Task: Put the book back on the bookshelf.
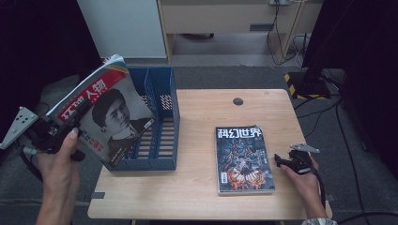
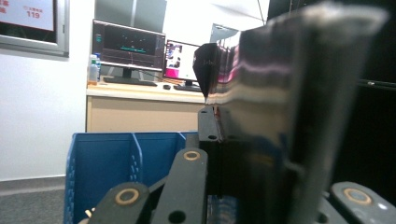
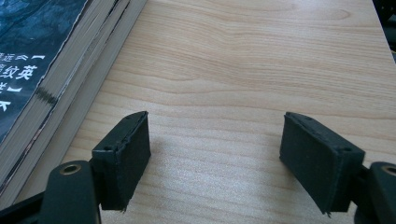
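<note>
Above the blue file rack (image 1: 157, 117) at the counter's (image 1: 197, 187) left, the left tongs (image 1: 70, 123) clamp a portrait-cover magazine (image 1: 112, 112), tilted, needing lowering into a slot; right tongs (image 3: 215, 158) gape empty beside the stacked magazines (image 1: 244, 159).

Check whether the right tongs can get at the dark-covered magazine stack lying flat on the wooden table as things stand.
Probably yes. The right tongs sit open on the light wooden table just beside the dark-covered magazine stack, with bare wood between them. The flat-lying edge may be awkward to pinch.
</note>
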The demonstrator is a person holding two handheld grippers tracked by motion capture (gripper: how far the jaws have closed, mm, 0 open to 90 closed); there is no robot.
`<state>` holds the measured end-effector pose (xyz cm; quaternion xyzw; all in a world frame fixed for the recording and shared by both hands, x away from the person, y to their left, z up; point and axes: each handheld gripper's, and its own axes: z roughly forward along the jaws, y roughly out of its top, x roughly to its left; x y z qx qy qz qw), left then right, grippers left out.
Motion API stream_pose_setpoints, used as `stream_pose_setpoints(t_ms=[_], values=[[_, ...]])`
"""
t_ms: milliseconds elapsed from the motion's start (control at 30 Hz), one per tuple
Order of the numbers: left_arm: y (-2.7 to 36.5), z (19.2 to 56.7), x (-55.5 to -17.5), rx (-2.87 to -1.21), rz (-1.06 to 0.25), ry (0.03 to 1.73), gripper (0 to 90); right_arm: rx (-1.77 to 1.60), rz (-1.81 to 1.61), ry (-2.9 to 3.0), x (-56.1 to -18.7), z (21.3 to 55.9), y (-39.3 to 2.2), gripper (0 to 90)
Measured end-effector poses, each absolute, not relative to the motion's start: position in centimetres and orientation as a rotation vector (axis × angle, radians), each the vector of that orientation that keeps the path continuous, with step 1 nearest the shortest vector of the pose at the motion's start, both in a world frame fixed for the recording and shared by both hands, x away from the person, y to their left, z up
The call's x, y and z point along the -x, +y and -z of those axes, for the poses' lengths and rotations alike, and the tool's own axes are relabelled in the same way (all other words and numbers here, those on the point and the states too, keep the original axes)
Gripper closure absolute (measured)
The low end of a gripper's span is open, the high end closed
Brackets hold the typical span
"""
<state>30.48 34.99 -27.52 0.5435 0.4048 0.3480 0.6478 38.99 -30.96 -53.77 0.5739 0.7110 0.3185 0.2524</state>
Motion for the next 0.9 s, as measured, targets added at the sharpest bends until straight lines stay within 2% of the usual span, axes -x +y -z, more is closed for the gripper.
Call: stream_pose_setpoints(t_ms=[900], values=[[37.8,27.2,-29.2,-1.214,-0.851,0.962,86.8,-1.556,-0.867,1.935,-39.0,53.8,-30.9,24.5]])
